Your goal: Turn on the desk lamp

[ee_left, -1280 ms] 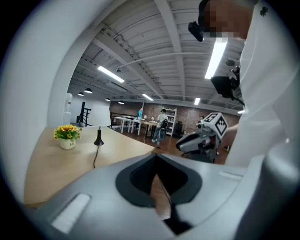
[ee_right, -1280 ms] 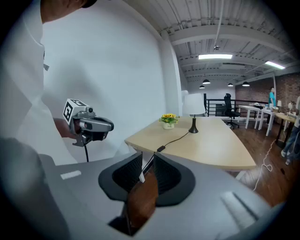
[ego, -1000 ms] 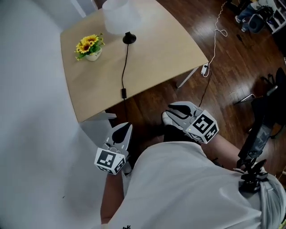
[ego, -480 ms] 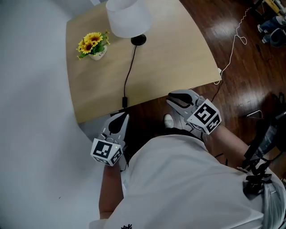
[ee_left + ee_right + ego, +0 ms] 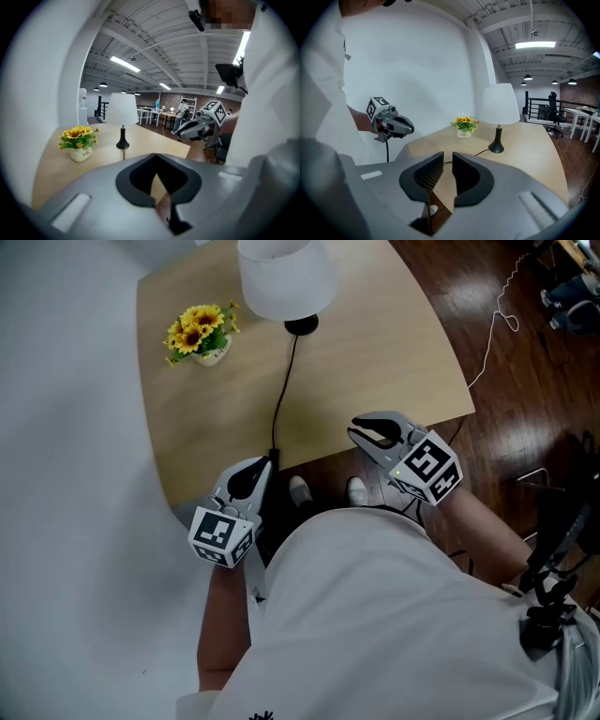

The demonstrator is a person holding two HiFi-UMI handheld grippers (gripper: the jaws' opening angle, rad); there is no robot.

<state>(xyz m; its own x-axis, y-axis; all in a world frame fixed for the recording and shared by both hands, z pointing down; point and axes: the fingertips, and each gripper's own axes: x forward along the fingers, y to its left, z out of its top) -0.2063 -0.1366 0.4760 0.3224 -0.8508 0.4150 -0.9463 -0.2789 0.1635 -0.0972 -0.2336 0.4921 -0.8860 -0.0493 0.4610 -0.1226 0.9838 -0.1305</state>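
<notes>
The desk lamp stands at the far side of the wooden table (image 5: 375,352), with a white shade (image 5: 286,277) and a black base (image 5: 301,326). Its black cord (image 5: 284,390) runs to the near edge, where the inline switch (image 5: 274,457) lies. My left gripper (image 5: 258,472) is shut and empty, its tip right beside that switch at the table edge. My right gripper (image 5: 361,435) hovers over the near edge further right, jaws a narrow slit apart, holding nothing. The lamp (image 5: 122,112) (image 5: 499,105) looks unlit in both gripper views.
A small pot of yellow flowers (image 5: 200,334) sits left of the lamp. A white wall (image 5: 66,427) borders the table's left side. Dark wood floor with a white cable (image 5: 497,320) lies to the right, and a black stand (image 5: 553,549) is near the person's right side.
Both grippers have moved forward to the table's near edge. The left one now sits by the cord's switch, and the right one is over the tabletop edge.
</notes>
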